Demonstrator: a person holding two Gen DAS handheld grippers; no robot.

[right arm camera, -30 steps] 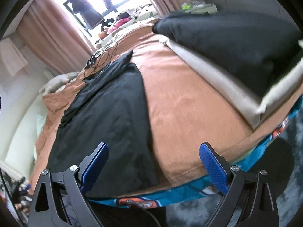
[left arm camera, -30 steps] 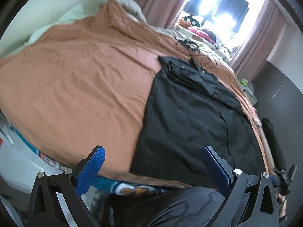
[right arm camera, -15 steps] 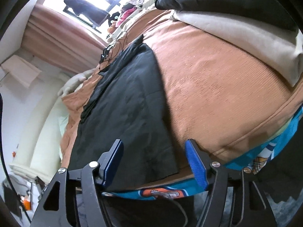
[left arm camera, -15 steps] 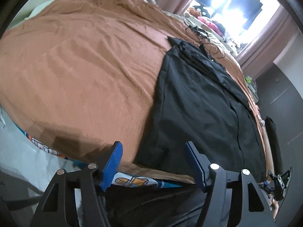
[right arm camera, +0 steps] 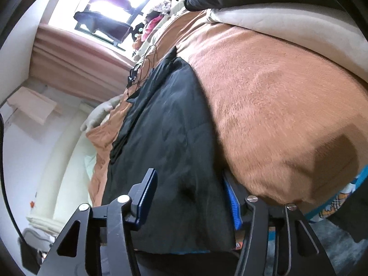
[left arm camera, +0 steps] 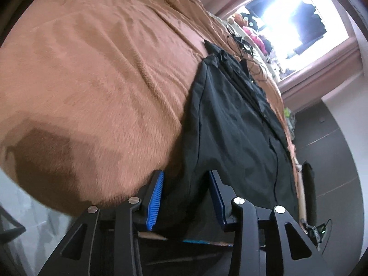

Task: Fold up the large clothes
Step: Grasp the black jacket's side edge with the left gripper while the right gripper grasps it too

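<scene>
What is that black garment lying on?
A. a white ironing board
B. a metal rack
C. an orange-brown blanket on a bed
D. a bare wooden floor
C: the black garment lies spread flat on the orange-brown blanket covering the bed.

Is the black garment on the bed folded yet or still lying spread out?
Spread out: the black garment lies flat and lengthwise on the brown blanket, near edge at the bed's edge; only its far end looks bunched.
</scene>
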